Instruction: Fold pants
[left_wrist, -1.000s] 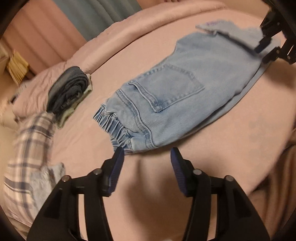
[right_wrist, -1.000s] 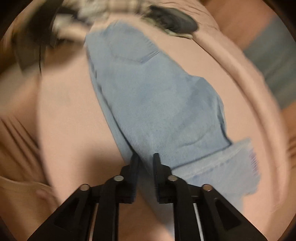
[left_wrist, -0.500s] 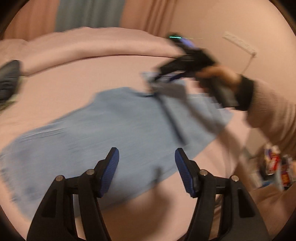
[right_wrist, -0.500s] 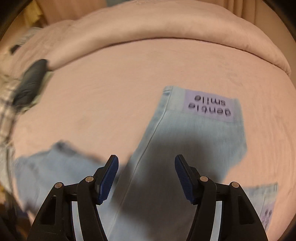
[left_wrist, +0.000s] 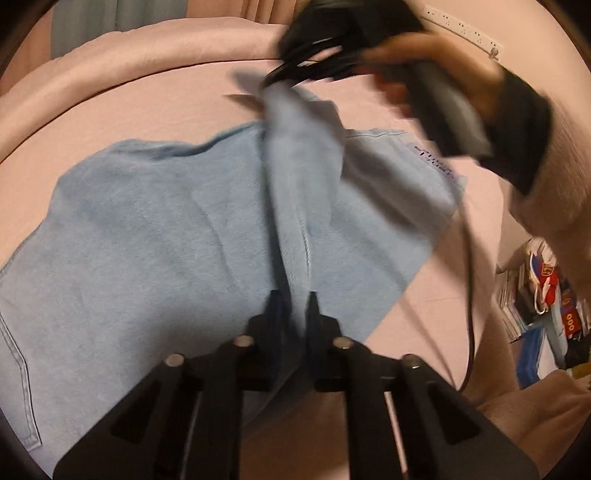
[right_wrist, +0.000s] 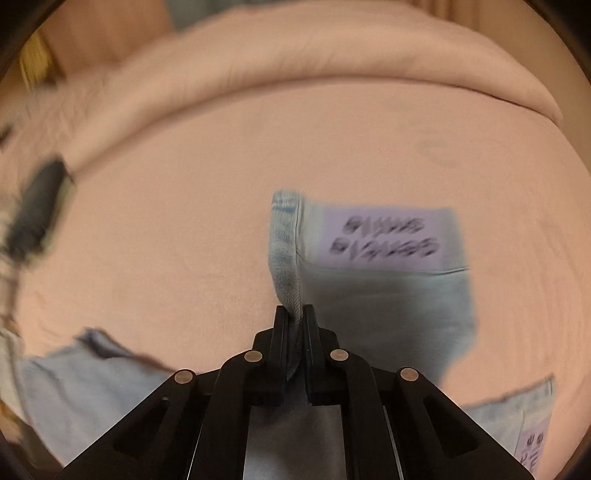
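Both grippers, left (left_wrist: 293, 299) and right (right_wrist: 295, 314), just clamped shut on pants (left_wrist: 147, 229) atop bed (right_wrist: 166, 221); folding barely begun, most remaining.

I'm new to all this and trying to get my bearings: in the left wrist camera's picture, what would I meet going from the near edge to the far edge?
Left hand-held gripper pinching the light blue jeans → right hand-held gripper lifting their far edge → rolled rim of the pink bedding → blue-grey curtain.
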